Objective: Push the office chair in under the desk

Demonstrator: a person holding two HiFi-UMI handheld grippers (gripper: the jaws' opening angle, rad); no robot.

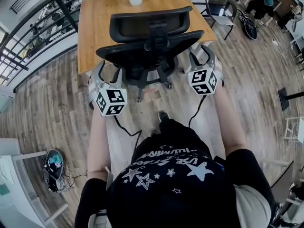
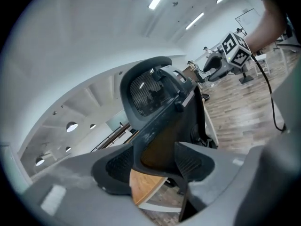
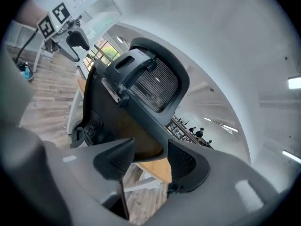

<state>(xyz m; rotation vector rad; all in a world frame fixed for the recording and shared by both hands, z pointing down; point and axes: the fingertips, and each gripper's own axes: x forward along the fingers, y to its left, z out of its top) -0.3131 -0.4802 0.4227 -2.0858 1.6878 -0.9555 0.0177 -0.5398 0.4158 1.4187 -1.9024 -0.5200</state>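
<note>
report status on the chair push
left tongs and right tongs clamped on office chair backrest; its base shows outside desk edge; nothing seen blocking

Wood floor [image 1: 57,113] beneath office chair [image 1: 147,46] and desk [image 1: 95,27]

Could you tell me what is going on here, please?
A person stands behind the office chair at the wooden desk, a claw at each side of its backrest. The right claw looks closed on the backrest's edge; the left claw straddles its edge, grip unclear. The chair's base shows just outside the desk's near edge.
</note>
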